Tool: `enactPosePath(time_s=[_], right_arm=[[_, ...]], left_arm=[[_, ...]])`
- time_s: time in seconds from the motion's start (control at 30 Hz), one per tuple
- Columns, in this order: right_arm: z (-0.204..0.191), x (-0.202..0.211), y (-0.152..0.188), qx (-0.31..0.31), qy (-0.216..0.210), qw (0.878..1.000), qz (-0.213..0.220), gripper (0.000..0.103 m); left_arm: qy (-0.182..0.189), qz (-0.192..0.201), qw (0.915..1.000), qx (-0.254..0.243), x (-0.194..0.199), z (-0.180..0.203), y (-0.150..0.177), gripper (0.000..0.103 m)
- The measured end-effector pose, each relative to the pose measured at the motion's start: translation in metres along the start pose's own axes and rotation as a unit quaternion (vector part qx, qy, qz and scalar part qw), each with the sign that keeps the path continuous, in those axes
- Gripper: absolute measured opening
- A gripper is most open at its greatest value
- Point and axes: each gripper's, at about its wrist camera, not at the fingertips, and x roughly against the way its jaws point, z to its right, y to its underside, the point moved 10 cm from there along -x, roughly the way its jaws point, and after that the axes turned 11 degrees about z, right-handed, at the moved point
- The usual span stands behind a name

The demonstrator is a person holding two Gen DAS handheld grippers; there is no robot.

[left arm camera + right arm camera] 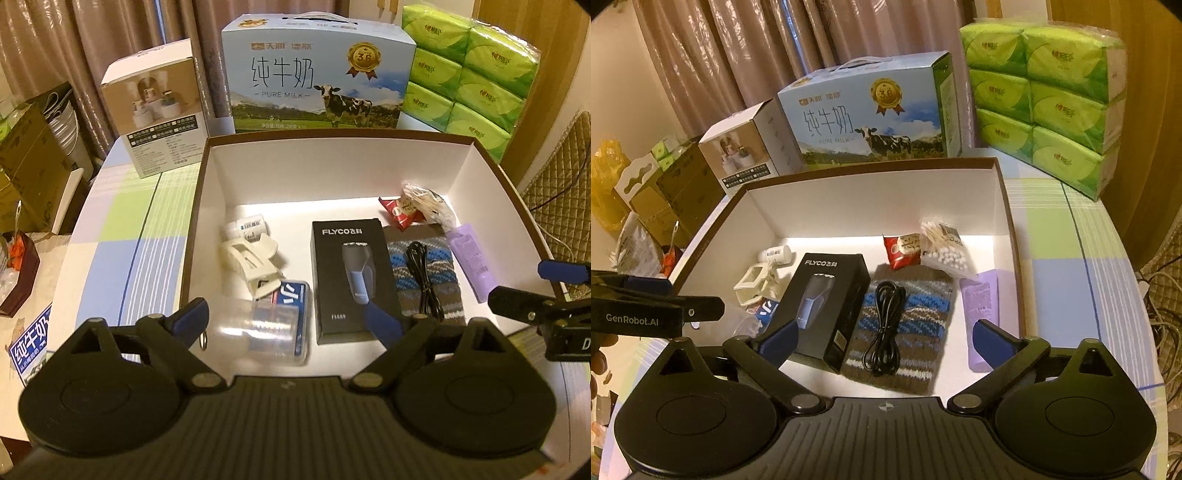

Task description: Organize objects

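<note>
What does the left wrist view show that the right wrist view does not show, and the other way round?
Only the left wrist view shows the clear plastic cup plainly, lying in the box near the open left gripper. Only the right wrist view shows the cotton swabs clearly and the printed face of the purple tube, by the open right gripper. Both show the white box, the black FLYCO box, the knitted cloth under a black cable, and the milk carton.

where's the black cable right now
The coiled black cable lies on the striped knit cloth in the white box, between the black FLYCO box on the left and the purple tube on the right in both wrist views.
</note>
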Motion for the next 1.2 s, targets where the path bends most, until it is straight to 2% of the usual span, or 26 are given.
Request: enactPosePath(time_s=[0.5,0.63,1.07,1.2], right_arm=[[-0.009,0.049,0.013,-0.007,-0.009,1.000,0.015,0.101],[-0.012,0.063,0.018,-0.005,-0.016,1.000,0.016,0.101],[-0.017,0.108,0.038,0.023,-0.034,0.999,0.008,0.101],[-0.019,0.121,0.047,0.016,-0.041,0.999,0.005,0.101]], left_arm=[[0.002,0.013,0.9999,0.006,0.054,0.013,0.026,0.092],[-0.004,0.020,0.9998,0.003,0.070,0.019,0.035,0.095],[-0.029,0.042,0.9984,0.024,0.122,0.033,0.066,0.096],[-0.028,0.052,0.9979,0.024,0.139,0.037,0.074,0.100]])
